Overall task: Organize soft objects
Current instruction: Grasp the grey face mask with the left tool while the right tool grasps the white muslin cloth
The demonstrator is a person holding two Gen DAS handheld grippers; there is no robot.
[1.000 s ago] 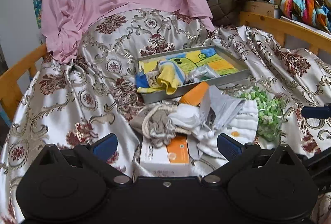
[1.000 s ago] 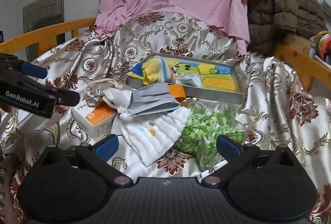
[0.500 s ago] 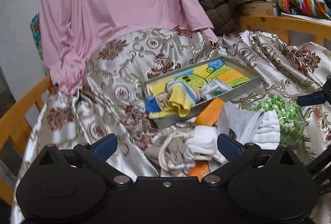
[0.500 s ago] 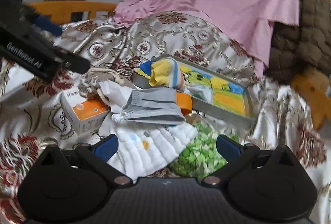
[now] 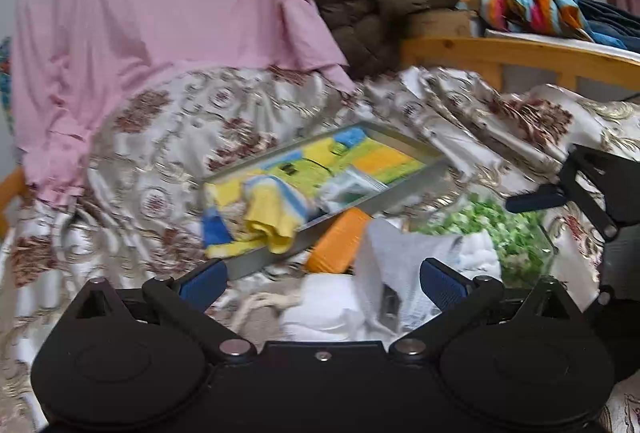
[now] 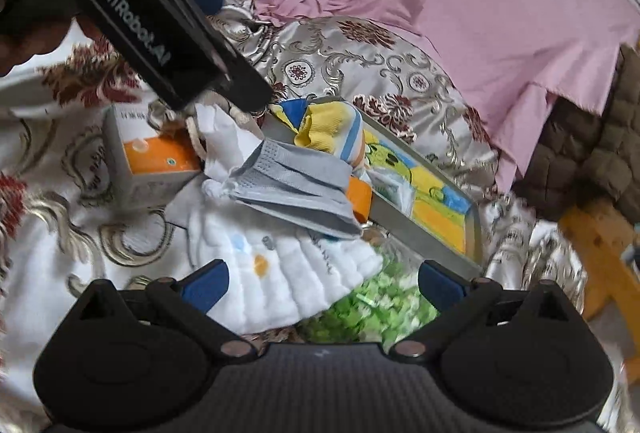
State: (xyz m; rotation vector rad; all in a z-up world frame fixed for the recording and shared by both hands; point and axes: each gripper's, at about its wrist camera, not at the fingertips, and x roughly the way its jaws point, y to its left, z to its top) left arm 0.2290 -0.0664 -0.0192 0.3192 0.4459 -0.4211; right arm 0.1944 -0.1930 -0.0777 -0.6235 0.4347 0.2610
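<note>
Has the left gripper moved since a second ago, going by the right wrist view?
Yes. The left gripper has come in from the left edge toward the tray, and now hangs over the orange box.

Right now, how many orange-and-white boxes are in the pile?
2. One box lies left of the grey mask, under the left gripper. A second box is wedged between the mask and the tray, mostly covered. More may be buried.

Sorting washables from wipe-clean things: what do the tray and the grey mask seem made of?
Tray: looks like metal, with dull grey, straight, rigid walls and a printed cartoon floor. Grey mask: probably nonwoven fabric, matte, with pressed pleats and a dimpled edge; it sags limply over the pile.
</note>
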